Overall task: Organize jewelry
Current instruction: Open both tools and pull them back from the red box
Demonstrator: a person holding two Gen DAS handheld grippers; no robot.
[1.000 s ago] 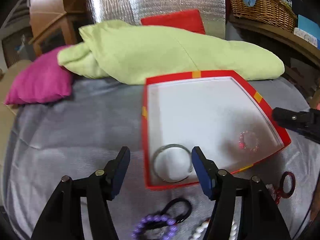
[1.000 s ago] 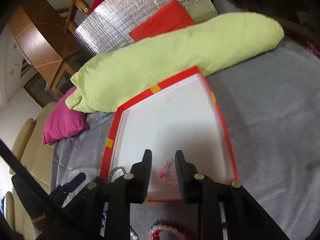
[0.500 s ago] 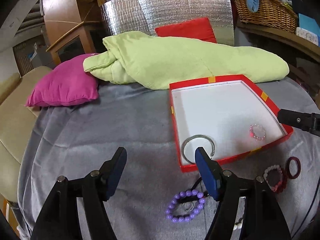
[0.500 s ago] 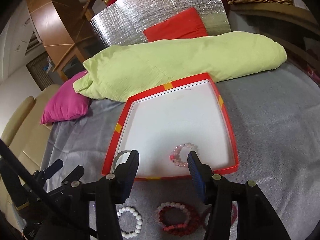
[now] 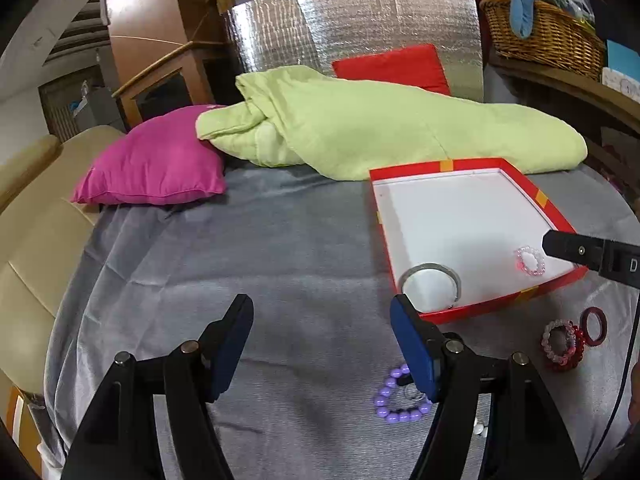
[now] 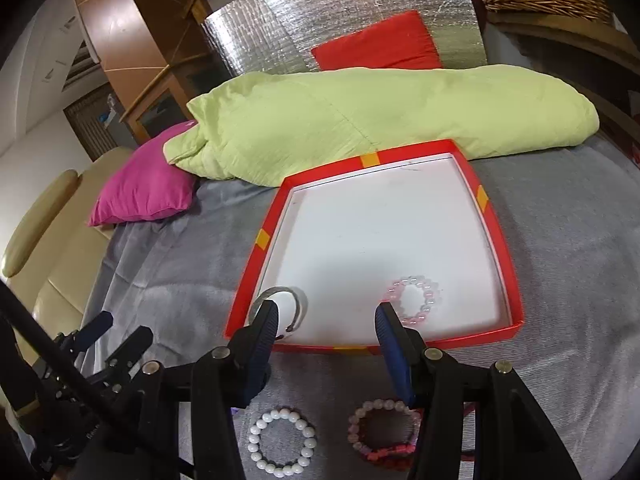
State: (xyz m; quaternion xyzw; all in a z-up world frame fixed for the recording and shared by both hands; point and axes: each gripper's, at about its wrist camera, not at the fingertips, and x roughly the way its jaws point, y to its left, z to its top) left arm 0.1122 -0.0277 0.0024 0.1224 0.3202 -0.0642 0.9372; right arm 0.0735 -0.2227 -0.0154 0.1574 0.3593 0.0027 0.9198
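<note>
A red box [image 5: 554,212] [image 6: 500,236] with a white floor lies on the grey bed cover. In it lie a silver bangle [image 5: 431,283] [image 6: 298,300] and a pink bead bracelet [image 5: 530,261] [image 6: 416,294]. Outside its near edge lie a purple bead bracelet [image 5: 390,398], a white bead bracelet [image 6: 280,440], a pink-and-red bracelet pile [image 5: 560,344] [image 6: 378,436] and a dark red ring [image 5: 594,320]. My left gripper [image 5: 322,344] is open and empty, left of the box. My right gripper [image 6: 326,334] is open and empty above the box's near edge.
A lime green quilt [image 5: 380,132] [image 6: 360,116] lies behind the box, a magenta pillow [image 5: 156,164] [image 6: 144,188] at the left. A foil panel [image 5: 352,28], a red cushion [image 6: 376,46] and a wicker basket [image 5: 544,32] stand at the back. A beige sofa [image 5: 36,232] borders the left.
Both grippers have pulled back and up from the box. The right one opened wide, leaving the pink bracelet in the box. The left stayed open, with the bangle in the box.
</note>
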